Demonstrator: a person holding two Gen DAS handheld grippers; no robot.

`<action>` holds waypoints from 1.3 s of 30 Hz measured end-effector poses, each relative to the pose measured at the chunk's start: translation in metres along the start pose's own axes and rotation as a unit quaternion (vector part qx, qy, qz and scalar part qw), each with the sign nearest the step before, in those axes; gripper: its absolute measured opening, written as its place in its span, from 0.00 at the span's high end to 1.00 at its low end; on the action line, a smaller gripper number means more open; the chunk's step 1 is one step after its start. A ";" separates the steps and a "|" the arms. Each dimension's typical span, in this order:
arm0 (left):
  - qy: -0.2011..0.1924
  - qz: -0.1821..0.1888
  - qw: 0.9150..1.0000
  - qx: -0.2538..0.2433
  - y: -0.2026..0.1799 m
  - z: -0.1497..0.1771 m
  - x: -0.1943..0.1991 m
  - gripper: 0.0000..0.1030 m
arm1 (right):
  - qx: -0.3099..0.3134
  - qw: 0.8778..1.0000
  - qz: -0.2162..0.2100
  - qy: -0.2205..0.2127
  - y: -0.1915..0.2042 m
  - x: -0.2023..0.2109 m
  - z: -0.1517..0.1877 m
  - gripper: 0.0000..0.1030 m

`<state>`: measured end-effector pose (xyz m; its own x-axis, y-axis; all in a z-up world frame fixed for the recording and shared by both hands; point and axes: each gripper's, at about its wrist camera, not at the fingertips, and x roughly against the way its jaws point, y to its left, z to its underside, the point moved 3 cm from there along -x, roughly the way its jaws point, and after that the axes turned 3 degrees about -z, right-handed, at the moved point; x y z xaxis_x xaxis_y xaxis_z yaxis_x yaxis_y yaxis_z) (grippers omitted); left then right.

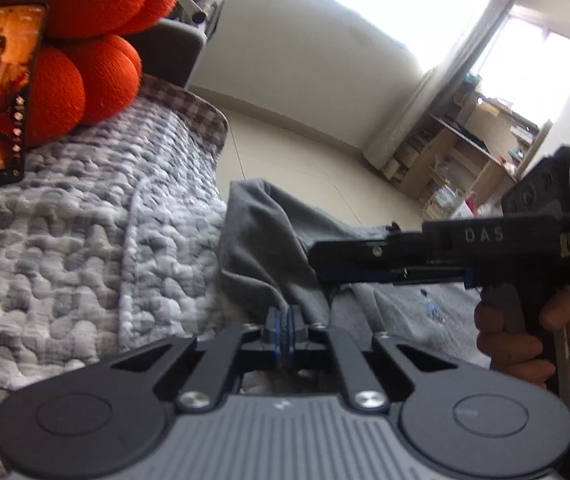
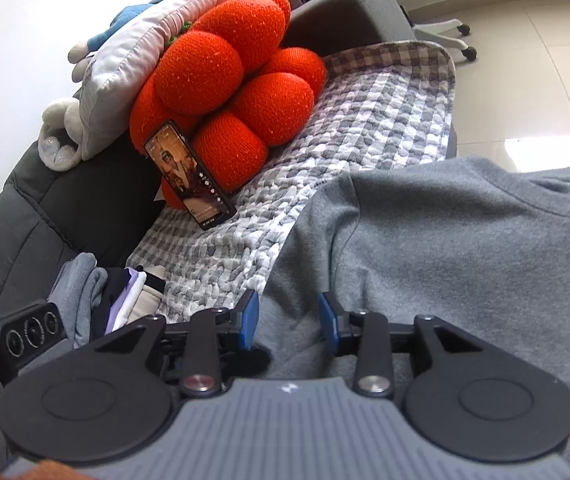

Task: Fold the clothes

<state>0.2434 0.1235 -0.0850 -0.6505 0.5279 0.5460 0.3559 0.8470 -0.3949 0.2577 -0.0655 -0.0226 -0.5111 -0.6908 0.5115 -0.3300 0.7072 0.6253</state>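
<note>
I am working over a sofa draped with a grey-and-white checked quilted blanket (image 2: 365, 120), in a bright room with pale floor tiles, a curtained window and cluttered wooden shelves at about two o'clock in my left view. The grey fleece sweatshirt (image 2: 465, 240) lies spread over the blanket's near edge, a small blue printed motif on it at four o'clock in my right view. I judge the fold to be in its early stage: one part is gathered, nothing is yet laid over. My left gripper (image 1: 284, 322) has its blue-padded jaws closed tight on a bunched ridge of that fabric, which rises from them toward twelve o'clock. My right gripper (image 2: 288, 320) hangs low over the shirt with its jaws well apart and nothing between them but cloth lying beneath; seen from the left, it comes in level from three o'clock, my hand (image 1: 525, 340) wrapped around its handle, its tip just beside the raised fold. Next, I reckon, the right must settle and pinch a second edge, so both can lift and carry the cloth across evenly. Behind, at eleven o'clock, a lit black smartphone (image 2: 189, 176) leans on a bobbly orange knitted cushion (image 2: 229, 80), and a small stack of folded clothes (image 2: 105, 300) sits at nine o'clock.
</note>
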 end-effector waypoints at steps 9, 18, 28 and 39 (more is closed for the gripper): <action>-0.081 -0.061 0.991 0.087 0.042 -0.014 0.025 0.97 | 0.010 1.000 0.000 -0.004 0.003 -0.003 0.002 0.63; -0.157 -0.103 0.971 0.150 0.075 -0.017 0.038 0.98 | 0.040 0.999 -0.004 0.001 0.014 -0.010 0.010 0.63; -0.044 -0.090 0.978 0.185 0.088 -0.014 0.029 0.56 | 0.158 0.987 -0.019 0.032 0.052 -0.021 0.032 0.62; -0.003 -0.086 0.983 0.164 0.084 -0.006 0.009 0.89 | 0.300 0.951 0.052 0.061 0.077 -0.050 0.072 0.59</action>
<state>0.2715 0.1993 -0.1092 -0.6864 0.3773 0.6217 0.0048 0.8572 -0.5149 0.2007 0.0340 -0.0425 -0.4815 -0.5984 0.6403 -0.6943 0.7064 0.1380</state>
